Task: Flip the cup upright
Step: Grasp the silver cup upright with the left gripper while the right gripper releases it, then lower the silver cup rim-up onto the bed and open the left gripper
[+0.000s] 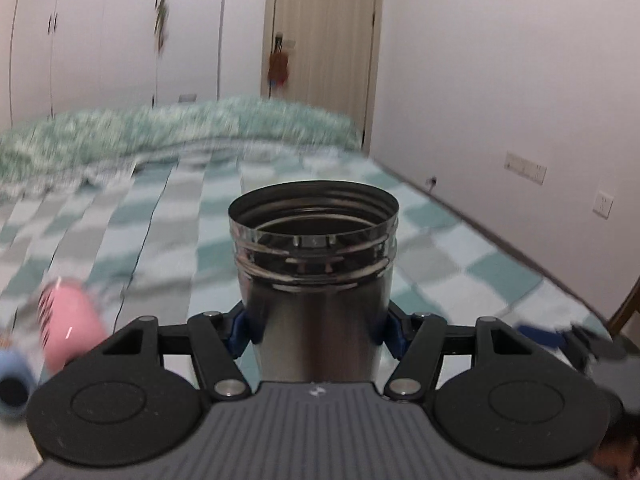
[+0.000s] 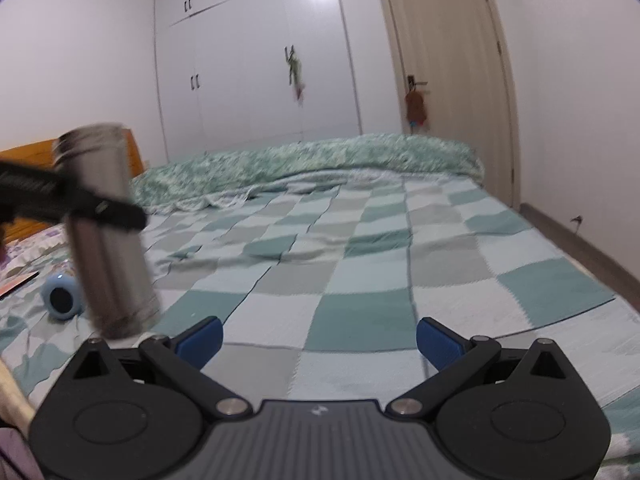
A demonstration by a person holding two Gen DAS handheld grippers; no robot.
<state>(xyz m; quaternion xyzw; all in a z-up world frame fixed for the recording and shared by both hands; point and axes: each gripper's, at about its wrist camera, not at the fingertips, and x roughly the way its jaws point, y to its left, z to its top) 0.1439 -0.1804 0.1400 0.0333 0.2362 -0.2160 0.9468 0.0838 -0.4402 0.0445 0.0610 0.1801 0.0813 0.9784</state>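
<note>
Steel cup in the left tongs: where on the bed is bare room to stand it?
The steel cup has bare checkered sheet ahead of the open right tongs, bounded by the bunched duvet behind. It is crowded on the left, by the pink cup and blue cup.

Left wrist view: looks forward along its fingers, low over the bed (image 1: 152, 216), close behind the cup (image 1: 314, 280) at frame centre. Right wrist view: low over the bed (image 2: 360, 264), facing wardrobe (image 2: 248, 60) and door (image 2: 448, 60); cup (image 2: 106, 232) at left. Shared: bed, cup, wardrobe (image 1: 104, 40), door (image 1: 324, 32).
</note>
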